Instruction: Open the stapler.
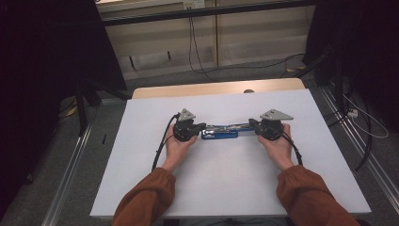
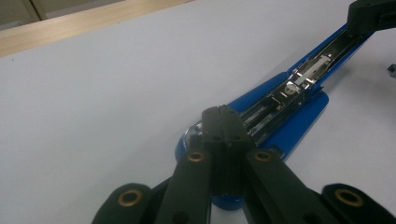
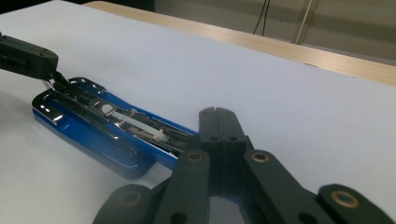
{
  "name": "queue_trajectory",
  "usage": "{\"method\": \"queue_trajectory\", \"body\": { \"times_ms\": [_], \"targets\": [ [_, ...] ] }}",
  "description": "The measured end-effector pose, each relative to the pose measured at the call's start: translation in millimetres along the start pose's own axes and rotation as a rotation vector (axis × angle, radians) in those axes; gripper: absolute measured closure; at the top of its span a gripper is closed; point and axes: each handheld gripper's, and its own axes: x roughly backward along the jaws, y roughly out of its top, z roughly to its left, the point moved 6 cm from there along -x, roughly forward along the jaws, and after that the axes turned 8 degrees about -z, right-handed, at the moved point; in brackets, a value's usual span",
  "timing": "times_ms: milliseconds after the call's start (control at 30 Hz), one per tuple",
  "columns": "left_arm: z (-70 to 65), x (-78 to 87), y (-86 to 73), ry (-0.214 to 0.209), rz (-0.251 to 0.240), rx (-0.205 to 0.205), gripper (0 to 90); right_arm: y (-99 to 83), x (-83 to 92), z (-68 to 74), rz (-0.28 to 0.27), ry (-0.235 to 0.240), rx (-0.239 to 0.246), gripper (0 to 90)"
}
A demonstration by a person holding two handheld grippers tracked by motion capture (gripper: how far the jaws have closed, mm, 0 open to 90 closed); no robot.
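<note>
Blue plastic and bright metal make up the stapler (image 1: 220, 131), which lies swung fully open on the white table top (image 1: 226, 179), a little above the middle of the high view. It stretches left to right between the two grippers.

In the high view the left gripper (image 1: 201, 126) sits just left of centre, held in the person's left hand (image 1: 178, 145), and its jaws reach the left end of the stapler. The right gripper (image 1: 252, 124) sits just right of centre in the right hand (image 1: 278, 146), at the stapler's right end. Rust-orange sleeves (image 1: 146, 200) come in from the bottom edge.

In the left gripper view the left gripper (image 2: 222, 112) is clenched, its jaws pressed together on the near end of the stapler (image 2: 285, 100), which runs off toward the upper right of the frame. There the right gripper (image 2: 351, 29) meets its far tip.

In the right gripper view the right gripper (image 3: 217, 113) is likewise clenched, jaws together over the near end of the stapler's (image 3: 107, 128) upper arm. The stapler stretches toward the left of the frame, where the left gripper (image 3: 58, 74) pinches its far end.

A strip of pale wood (image 1: 211, 88) shows along the far edge of the table.
</note>
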Motion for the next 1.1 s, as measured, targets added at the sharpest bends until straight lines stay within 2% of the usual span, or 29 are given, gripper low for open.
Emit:
{"method": "queue_trajectory", "body": {
  "times_ms": [300, 400, 567, 600, 633, 800, 933, 1033, 1100],
  "targets": [
    [-2.4, 2.7, 4.9, 0.007, -0.02, -0.017, 90.0, 1.7, 1.8, -0.6, -0.017, 0.005, -0.019, 88.6],
    [-4.9, 4.2, 6.0, 0.037, -0.016, -0.079, 89.8, 3.2, 2.0, 0.6, -0.028, 0.009, -0.02, 86.6],
    [-5.0, 6.0, 8.9, 0.031, -0.041, -0.059, 84.3, 6.9, 3.9, -0.1, -0.049, 0.02, -0.039, 81.3],
    [-5.3, 6.7, 10.2, 0.018, -0.054, -0.041, 81.3, 7.9, 4.6, -0.7, -0.057, 0.023, -0.044, 80.9],
    [-4.7, 7.5, 11.0, 0.023, -0.058, -0.04, 77.0, 8.6, 5.2, -0.9, -0.06, 0.032, -0.051, 79.5],
    [-3.2, 10.3, 11.9, 0.027, -0.066, -0.022, 67.2, 8.7, 5.5, -2.1, -0.062, 0.034, -0.072, 62.2],
    [-1.4, 12.5, 13.9, 0.046, -0.072, -0.004, 51.4, 9.7, 4.7, 0.7, -0.073, 0.05, -0.08, 46.7],
    [-1.2, 14.1, 15.8, 0.06, -0.08, 0.011, 36.3, 11.1, 4.9, 2.9, -0.079, 0.069, -0.072, 36.7],
    [-0.8, 15.5, 15.9, 0.069, -0.072, -0.001, 31.8, 12.0, 5.4, 4.0, -0.082, 0.075, -0.057, 26.7]
  ]
}}
